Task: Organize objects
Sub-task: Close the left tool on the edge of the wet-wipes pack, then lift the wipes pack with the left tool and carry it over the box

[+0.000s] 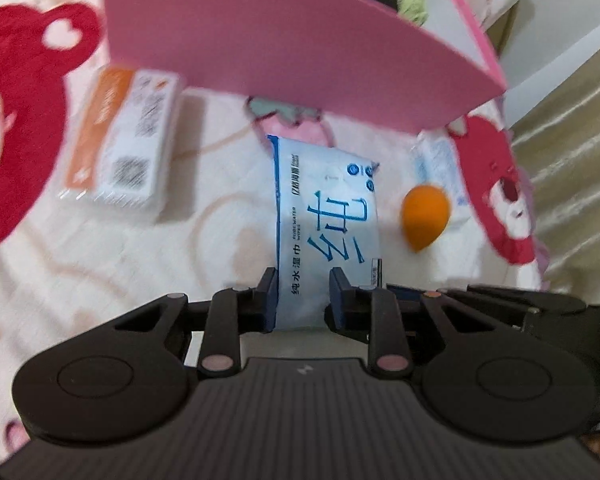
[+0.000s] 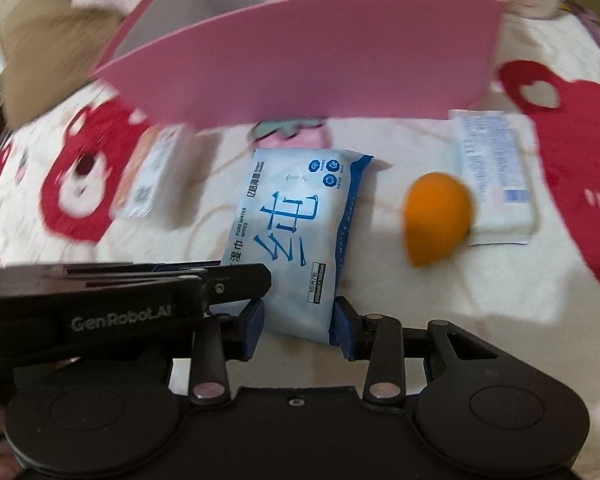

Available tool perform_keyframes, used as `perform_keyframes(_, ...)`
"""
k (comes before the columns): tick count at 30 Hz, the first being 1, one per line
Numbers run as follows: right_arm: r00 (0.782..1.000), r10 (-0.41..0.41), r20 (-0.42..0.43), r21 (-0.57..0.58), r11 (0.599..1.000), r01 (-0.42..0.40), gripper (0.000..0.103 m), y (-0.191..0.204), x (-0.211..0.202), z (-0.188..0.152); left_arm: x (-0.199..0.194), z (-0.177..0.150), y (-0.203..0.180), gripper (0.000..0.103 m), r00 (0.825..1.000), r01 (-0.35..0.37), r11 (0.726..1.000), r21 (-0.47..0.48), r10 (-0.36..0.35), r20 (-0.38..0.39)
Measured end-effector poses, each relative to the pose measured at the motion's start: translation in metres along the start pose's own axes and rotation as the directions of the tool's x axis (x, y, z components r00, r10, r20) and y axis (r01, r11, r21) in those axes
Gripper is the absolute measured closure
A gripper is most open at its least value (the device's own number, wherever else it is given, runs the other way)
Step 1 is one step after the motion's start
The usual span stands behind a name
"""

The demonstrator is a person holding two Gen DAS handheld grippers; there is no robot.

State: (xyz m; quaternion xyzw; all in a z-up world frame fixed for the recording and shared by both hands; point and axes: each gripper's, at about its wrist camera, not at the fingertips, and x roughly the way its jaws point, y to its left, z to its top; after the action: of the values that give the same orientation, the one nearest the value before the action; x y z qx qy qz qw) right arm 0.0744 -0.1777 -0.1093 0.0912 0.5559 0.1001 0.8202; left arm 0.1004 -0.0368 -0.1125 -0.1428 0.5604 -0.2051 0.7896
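Both grippers, left gripper (image 1: 303, 294) and right gripper (image 2: 299, 328), are clamped on the near end of the same blue wet wipes pack (image 2: 296, 232) lying on the bear-print blanket (image 2: 400, 280), orange sponge (image 2: 436, 218) just beside it, pink box (image 2: 308, 64) behind.

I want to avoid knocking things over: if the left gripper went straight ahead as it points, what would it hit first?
The left gripper already has the blue wet wipes pack between its fingers, so it meets that first. Beyond it stands the pink box; depth there is unclear.
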Motion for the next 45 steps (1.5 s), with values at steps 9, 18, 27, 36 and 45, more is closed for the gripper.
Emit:
perform_keyframes(9,0.999,-0.035,0.032,-0.102,0.994,0.038,0.027,0.017,-0.006,-0.008,-0.008,-0.006,-0.002,0.078,0.988,-0.126,0.991,0.054,0.120,0.095)
perform_keyframes(18,0.999,-0.042,0.019,-0.162,0.986,0.044,0.015,0.037,0.012,-0.001,0.002,0.004,0.015,0.076,0.998,0.026,0.999,-0.043,-0.023,0.057)
perform_keyframes(27,0.994,-0.107,0.027,-0.173,0.979,0.110,0.028,0.034,0.019,-0.002,0.012,0.002,0.015,0.076,0.997,0.067,0.995,-0.079,-0.064,0.034)
perform_keyframes(36,0.997,-0.047,0.065,-0.161,0.985,0.056,0.032,0.030,-0.016,-0.011,-0.022,-0.009,-0.004,0.076,0.994,0.093,0.996,-0.018,-0.091,0.066)
perform_keyframes(45,0.976,0.002,0.219,-0.239,0.970,0.051,0.031,0.051,-0.079,-0.011,-0.091,-0.010,-0.037,0.076,0.977,0.097,0.992,0.083,-0.110,0.181)
